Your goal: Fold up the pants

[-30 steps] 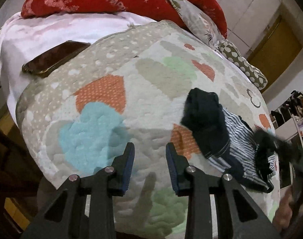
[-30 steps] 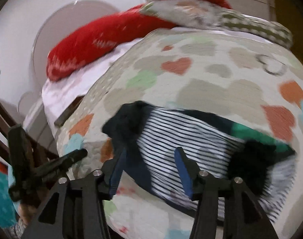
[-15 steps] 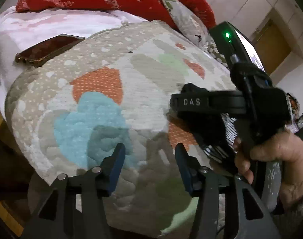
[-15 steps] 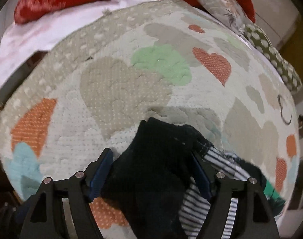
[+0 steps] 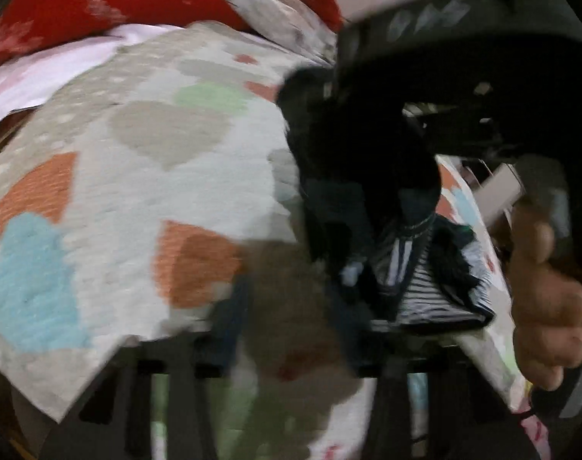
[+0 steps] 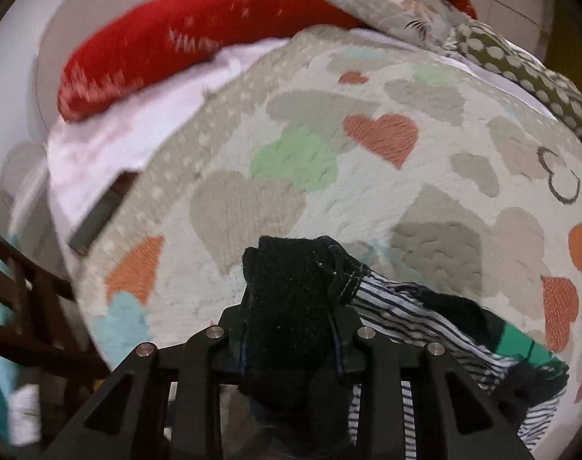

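Barely begun: on the heart-patterned quilt the striped pants lie bunched, no fold made yet. Right gripper is clenched on their dark waistband; left gripper is too blurred to judge.

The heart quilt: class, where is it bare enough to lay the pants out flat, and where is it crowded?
Bare quilt runs from the pants up to the red pillow and spotted cushion, with more to the pants' left. It is crowded at the near edge, where the right gripper clamps the dark waistband and the striped cloth is bunched.
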`<state>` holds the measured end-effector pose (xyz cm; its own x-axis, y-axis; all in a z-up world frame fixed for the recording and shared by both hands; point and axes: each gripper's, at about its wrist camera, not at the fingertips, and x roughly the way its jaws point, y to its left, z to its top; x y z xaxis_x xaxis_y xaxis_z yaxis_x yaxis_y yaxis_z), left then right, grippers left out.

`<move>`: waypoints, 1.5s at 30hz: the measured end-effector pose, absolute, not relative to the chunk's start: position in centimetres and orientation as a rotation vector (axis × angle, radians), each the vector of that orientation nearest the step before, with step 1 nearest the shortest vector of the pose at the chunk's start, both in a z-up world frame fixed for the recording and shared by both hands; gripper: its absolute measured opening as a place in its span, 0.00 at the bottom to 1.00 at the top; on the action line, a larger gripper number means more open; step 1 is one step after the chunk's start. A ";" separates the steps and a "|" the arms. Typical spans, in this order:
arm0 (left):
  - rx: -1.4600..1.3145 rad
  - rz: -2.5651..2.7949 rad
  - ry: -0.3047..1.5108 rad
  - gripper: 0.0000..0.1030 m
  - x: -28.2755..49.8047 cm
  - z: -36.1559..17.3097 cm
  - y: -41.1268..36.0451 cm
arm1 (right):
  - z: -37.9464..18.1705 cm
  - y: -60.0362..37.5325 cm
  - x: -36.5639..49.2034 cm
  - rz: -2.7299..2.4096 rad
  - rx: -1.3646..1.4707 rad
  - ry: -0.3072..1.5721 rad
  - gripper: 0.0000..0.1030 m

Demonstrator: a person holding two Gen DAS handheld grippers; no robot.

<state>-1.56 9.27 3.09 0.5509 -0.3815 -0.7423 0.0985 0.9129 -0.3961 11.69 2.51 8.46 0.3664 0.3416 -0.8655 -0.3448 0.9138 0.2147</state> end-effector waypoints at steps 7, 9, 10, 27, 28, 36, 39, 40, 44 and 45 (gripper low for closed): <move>-0.193 -0.449 0.930 0.19 -2.0 6.6 1.7 | 11.5 -6.2 9.2 0.449 0.230 1.011 0.32; -0.166 -0.491 0.938 0.19 -2.2 6.9 -0.5 | 11.8 -9.2 8.4 0.426 0.289 0.984 0.32; -0.153 -0.504 0.942 0.19 -2.2 6.9 -1.4 | 11.8 -10.9 8.0 0.413 0.320 0.970 0.32; -0.215 -0.418 1.040 0.38 -0.4 6.6 0.4 | 9.6 -25.2 2.6 0.140 0.463 0.852 0.63; -0.206 -0.422 1.040 0.38 -0.5 6.8 0.1 | 9.1 -24.6 2.7 0.140 0.457 0.864 0.63; -0.133 -0.446 1.014 0.39 0.1 8.1 -2.2 | 5.3 -23.6 2.3 0.195 0.493 0.909 0.18; -0.134 -0.460 1.013 0.39 0.5 8.3 -2.7 | 5.8 -25.0 1.5 0.211 0.564 0.866 0.16; -0.134 -0.460 1.013 0.39 0.7 8.4 -2.9 | 6.1 -25.5 1.0 0.209 0.577 0.852 0.15; -0.143 -0.462 1.019 0.40 1.6 8.1 -4.0 | 6.4 -26.9 -1.0 0.166 0.579 0.823 0.15; -0.142 -0.461 1.027 0.40 1.8 7.7 -4.3 | 5.8 -27.1 -1.3 0.146 0.576 0.834 0.15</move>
<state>1.82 -4.31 7.75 0.4317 -0.4340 -0.7908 0.3032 0.8955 -0.3259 -1.34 -27.10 5.81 0.6718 0.3414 -0.6573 0.0982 0.8385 0.5360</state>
